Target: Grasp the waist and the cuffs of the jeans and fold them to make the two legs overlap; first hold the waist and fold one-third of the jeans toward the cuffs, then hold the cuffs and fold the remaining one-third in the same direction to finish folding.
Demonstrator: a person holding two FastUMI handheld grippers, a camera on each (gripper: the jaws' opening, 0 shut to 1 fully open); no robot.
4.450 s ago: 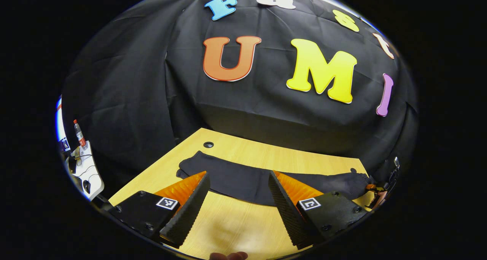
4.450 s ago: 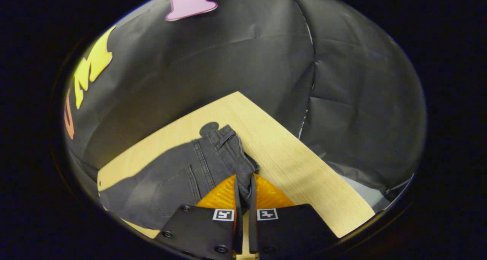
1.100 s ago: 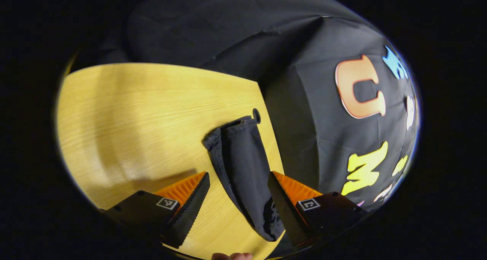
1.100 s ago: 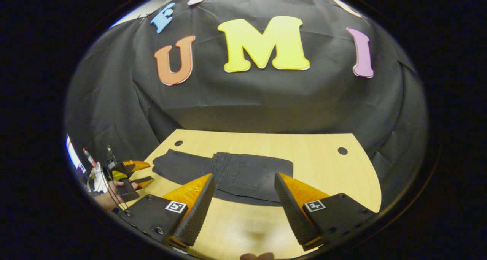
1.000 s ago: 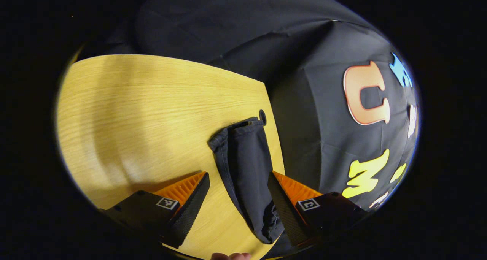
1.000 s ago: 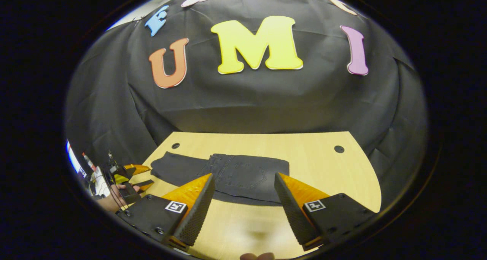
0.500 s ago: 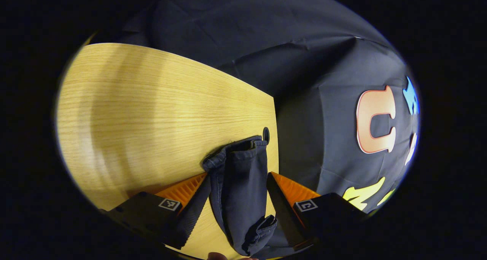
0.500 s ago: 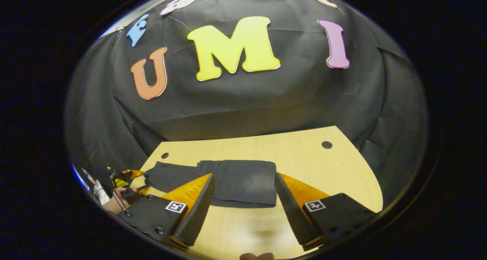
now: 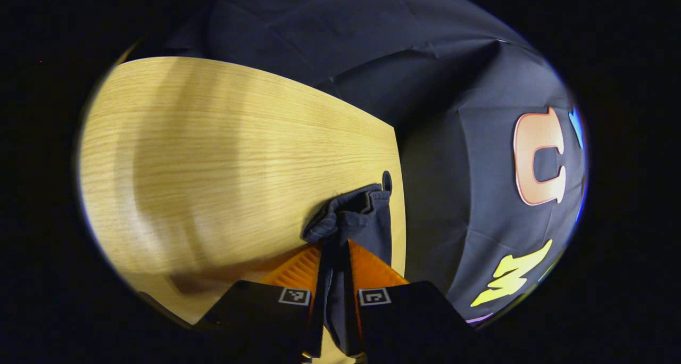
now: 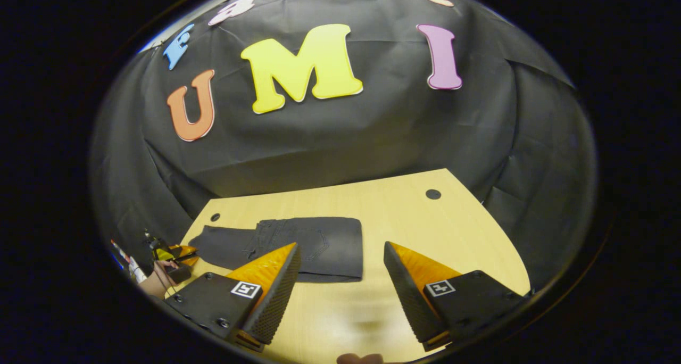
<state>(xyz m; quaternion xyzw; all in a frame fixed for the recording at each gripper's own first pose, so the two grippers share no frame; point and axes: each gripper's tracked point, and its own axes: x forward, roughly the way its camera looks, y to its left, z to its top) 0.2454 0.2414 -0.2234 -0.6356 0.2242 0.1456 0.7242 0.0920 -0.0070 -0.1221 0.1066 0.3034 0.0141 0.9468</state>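
Your left gripper [image 9: 334, 279] is clamped on the cuffs [image 9: 351, 215] of the jeans [image 10: 298, 244], which lie on the bench [image 10: 415, 215] waist-third folded over, ready for that last fold. Right gripper [image 10: 340, 289] hangs wide apart, clear.

Left gripper [image 9: 335, 257] fingers pinched together; right gripper [image 10: 340, 263] fingers spread wide.

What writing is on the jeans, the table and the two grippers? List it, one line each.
jeans: no readable text.
table: none.
left gripper, shut on the jeans: square black-and-white markers, patterns only, no words.
right gripper, open: the same kind of markers, no words.
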